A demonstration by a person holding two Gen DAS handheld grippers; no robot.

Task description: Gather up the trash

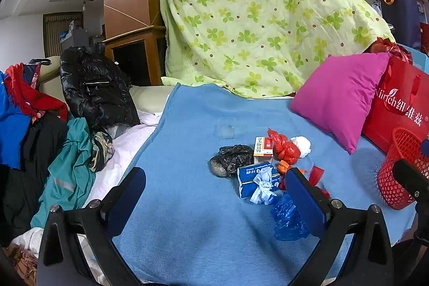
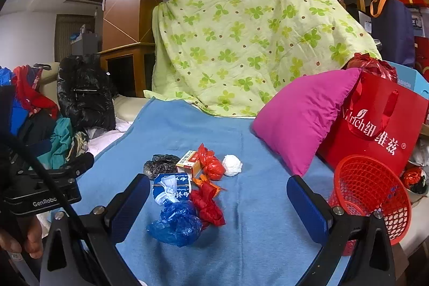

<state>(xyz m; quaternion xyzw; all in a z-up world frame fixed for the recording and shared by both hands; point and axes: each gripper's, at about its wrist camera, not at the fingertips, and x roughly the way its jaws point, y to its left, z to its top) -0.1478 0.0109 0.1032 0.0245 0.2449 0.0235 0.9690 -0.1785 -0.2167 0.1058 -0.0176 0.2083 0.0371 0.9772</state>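
A pile of trash lies on the blue blanket (image 2: 249, 219): a blue plastic bag (image 2: 175, 223), a red crumpled bag (image 2: 209, 205), a knotted red bag (image 2: 213, 165), a white wad (image 2: 232, 164), a black bag (image 2: 161, 165), an orange-and-white box (image 2: 189, 162) and a blue box (image 2: 171, 188). In the left wrist view the pile sits centre right, with the blue bag (image 1: 288, 219) nearest. A red mesh basket (image 2: 371, 197) stands at the right. My left gripper (image 1: 214, 192) is open and empty, short of the pile. My right gripper (image 2: 218, 201) is open and empty, with the pile between its fingers in view.
A magenta pillow (image 2: 300, 117) and a red paper bag (image 2: 375, 122) stand behind the basket. A green clover quilt (image 2: 241, 39) drapes at the back. Clothes (image 1: 67, 138) are heaped at the left. The left gripper's body (image 2: 45, 186) shows at the left.
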